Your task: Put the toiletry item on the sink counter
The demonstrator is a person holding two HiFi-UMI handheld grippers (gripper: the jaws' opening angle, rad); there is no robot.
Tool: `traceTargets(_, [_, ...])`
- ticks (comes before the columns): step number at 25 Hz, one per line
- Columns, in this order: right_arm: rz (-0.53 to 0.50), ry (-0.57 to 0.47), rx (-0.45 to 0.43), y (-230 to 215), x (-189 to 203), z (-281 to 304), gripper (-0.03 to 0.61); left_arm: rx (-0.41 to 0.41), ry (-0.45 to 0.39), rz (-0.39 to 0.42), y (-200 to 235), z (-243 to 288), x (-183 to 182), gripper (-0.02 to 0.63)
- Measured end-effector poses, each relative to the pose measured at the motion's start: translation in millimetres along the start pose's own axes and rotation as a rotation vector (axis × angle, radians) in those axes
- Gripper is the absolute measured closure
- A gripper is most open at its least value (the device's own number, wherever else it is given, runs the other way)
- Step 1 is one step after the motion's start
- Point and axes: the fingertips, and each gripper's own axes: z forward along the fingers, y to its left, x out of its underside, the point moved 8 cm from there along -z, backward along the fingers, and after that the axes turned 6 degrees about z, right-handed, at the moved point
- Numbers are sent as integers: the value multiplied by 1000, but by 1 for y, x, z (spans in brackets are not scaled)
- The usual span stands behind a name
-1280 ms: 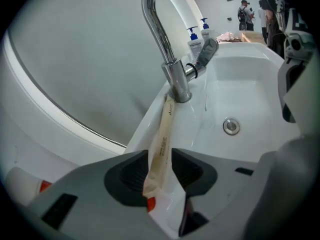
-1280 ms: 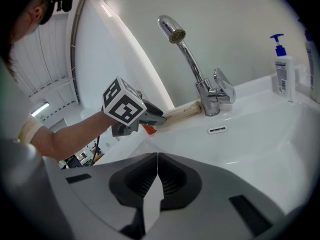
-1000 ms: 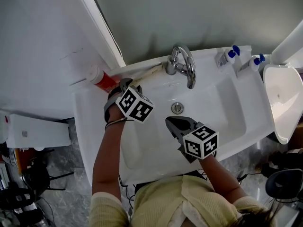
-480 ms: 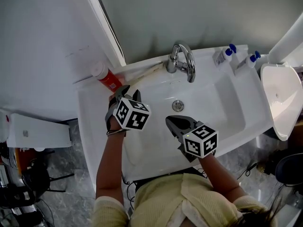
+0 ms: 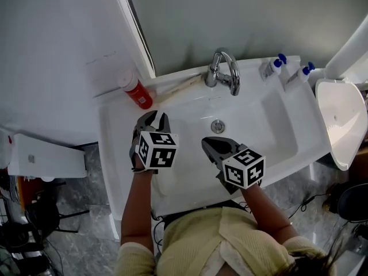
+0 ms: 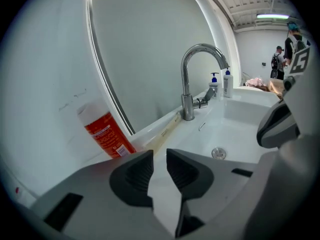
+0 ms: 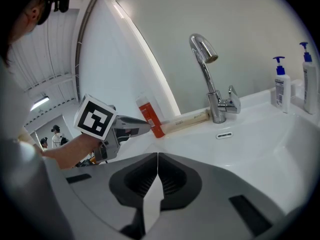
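Left gripper (image 5: 154, 117): has backed off from the red bottle since a second ago and now sits nearer the person, over the left side of the sink. Its jaws have just been closing and are roughly half apart, with nothing between them.
Red bottle (image 5: 137, 91): well ahead of the left fingers, no contact. Its base is on the back-left corner of the sink counter (image 5: 114, 132), and it's tilted with the cap end against the wall beside the mirror edge.
Why the lean: my guess is that corner ledge is narrow, so the wall props the bottle up. Placing looks done to me.
Right gripper (image 5: 217, 145): jaws pressed together, holding nothing, parked over the front of the basin just short of the drain (image 5: 217, 125). Probably just keeping clear.
Beige tube (image 5: 181, 88): lies along the back ledge, ahead and right of the left fingers, between the bottle and the tap (image 5: 225, 73).
Open room: basin is bare between both grippers, plenty of space to pull back.
Edges: the counter's left rim is just beside the left fingers.
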Motion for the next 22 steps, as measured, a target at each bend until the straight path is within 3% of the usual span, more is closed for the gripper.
traceTargets(3, [-3,-3,2,4,0,1,551,-19,-18,-39,2,-11,6,500])
traceTargets(14, [-29,-16,17,14,-4,6,551,2,-114,-319,2,-47,31,500])
traceTargets(22, [-50,-25,39,19,-6,8,551,52,-193,-425,-6,-67,40,515])
